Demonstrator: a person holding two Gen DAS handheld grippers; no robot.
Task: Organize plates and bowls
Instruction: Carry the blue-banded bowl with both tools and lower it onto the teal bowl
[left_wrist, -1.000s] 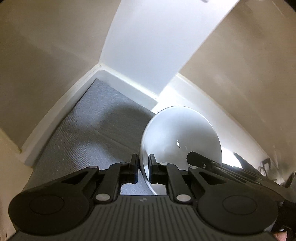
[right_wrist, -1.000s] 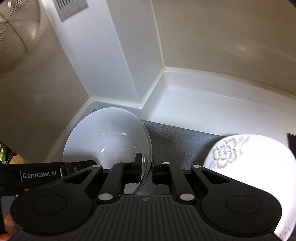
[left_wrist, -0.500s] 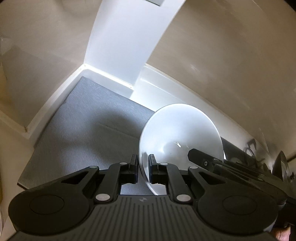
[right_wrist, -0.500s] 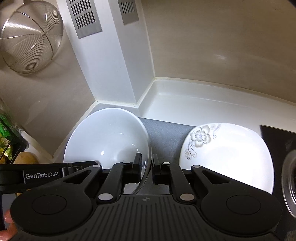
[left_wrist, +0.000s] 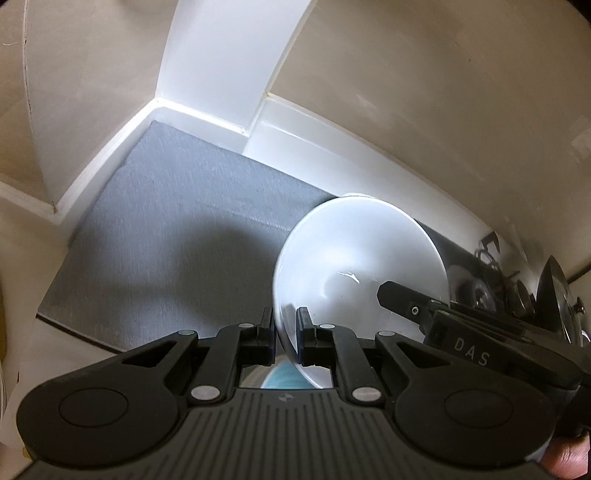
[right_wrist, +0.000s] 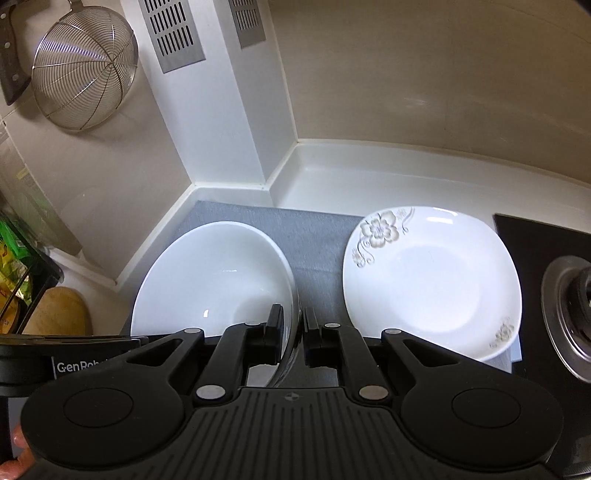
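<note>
A plain white bowl (left_wrist: 358, 266) is held above a grey mat (left_wrist: 177, 229) by both grippers at once. My left gripper (left_wrist: 285, 328) is shut on its left rim. My right gripper (right_wrist: 293, 328) is shut on its right rim; the bowl also shows in the right wrist view (right_wrist: 214, 280). A white plate with a flower pattern (right_wrist: 432, 280) lies on the mat (right_wrist: 314, 236) just right of the bowl. A blue-green patterned dish (left_wrist: 284, 376) shows partly below the bowl, behind my left fingers.
White counter (right_wrist: 406, 177) and beige walls close the corner behind the mat. A black stove top with a burner (right_wrist: 569, 306) lies to the right. A wire strainer (right_wrist: 81, 70) hangs on the left wall. A wooden board (right_wrist: 59, 314) and a rack stand at the left.
Both grippers have pulled back and up with the bowl; more of the mat, the flowered plate, the stove and the wall strainer came into view. Both grips are unchanged.
</note>
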